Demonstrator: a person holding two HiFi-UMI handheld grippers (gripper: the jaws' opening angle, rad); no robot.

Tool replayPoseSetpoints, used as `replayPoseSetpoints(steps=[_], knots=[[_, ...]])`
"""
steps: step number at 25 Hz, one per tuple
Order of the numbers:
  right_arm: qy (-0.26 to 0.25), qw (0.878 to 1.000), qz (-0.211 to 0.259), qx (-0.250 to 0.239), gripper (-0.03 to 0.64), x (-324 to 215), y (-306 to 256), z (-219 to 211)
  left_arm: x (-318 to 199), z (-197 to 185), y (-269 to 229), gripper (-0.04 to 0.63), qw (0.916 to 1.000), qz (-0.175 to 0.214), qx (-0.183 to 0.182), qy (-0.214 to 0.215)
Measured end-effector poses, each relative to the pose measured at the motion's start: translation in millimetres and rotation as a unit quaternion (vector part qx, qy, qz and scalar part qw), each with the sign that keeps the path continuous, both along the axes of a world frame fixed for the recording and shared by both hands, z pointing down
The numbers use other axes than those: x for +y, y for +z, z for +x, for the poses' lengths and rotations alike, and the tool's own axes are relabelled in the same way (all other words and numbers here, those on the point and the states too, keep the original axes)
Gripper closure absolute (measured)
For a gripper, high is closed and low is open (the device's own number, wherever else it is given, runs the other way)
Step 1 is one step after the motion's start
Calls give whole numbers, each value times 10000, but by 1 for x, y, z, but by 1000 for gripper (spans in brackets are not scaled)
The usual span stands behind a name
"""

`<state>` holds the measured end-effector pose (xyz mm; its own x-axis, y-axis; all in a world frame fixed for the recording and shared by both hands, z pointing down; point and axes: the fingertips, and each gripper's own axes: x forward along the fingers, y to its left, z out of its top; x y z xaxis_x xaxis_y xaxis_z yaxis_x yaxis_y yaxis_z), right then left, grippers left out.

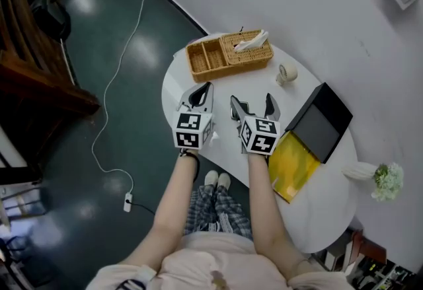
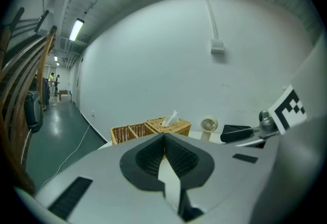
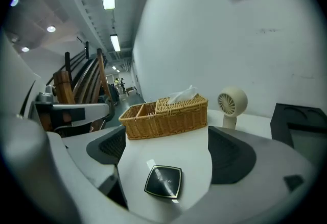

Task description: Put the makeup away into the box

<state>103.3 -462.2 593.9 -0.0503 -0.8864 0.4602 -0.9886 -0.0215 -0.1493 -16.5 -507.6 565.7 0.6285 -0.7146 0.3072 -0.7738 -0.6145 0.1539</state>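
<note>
Right gripper: jaws spread wide, gripping nothing. A black square compact lies flat on the white table in the gap between them, clear of both pads. Left gripper: jaws brought together at the tips, nothing between them; it sits just beside the right one, at its 9 o'clock. Outward from the right gripper, head view: wicker basket at 11 o'clock, a tissue poking from its covered section; small cream fan at 1 o'clock; black box at 3 o'clock, near but apart, a grey inner face showing. A yellow sheet at 4 o'clock lies against the box's near edge. A vase of pale flowers is well apart, also toward 4 o'clock.
</note>
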Motion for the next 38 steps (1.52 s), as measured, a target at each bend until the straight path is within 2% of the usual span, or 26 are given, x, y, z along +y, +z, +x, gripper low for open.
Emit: replayPoseSetpoints(steps=[11, 17, 20, 25, 29, 38], knots=[[157, 9896, -1417, 190, 132, 11, 99, -24, 24, -15, 71, 568, 9963, -854, -27, -116], [90, 9832, -1815, 181, 153, 15, 121, -25, 33, -12, 82, 568, 9956, -935, -38, -31], [59, 9800, -1960, 328, 192, 18, 125, -23, 33, -10, 79, 568, 9958, -915, -42, 13], [-35, 9791, -1975, 476, 276, 19, 124, -22, 33, -8, 75, 568, 9963, -858, -27, 28], [-19, 9814, -1876, 396, 279, 20, 117, -24, 36, -8, 71, 568, 9963, -857, -29, 53], [341, 9937, -1009, 345, 279, 22, 34, -5, 43, 10, 30, 569, 9979, -586, 66, 261]])
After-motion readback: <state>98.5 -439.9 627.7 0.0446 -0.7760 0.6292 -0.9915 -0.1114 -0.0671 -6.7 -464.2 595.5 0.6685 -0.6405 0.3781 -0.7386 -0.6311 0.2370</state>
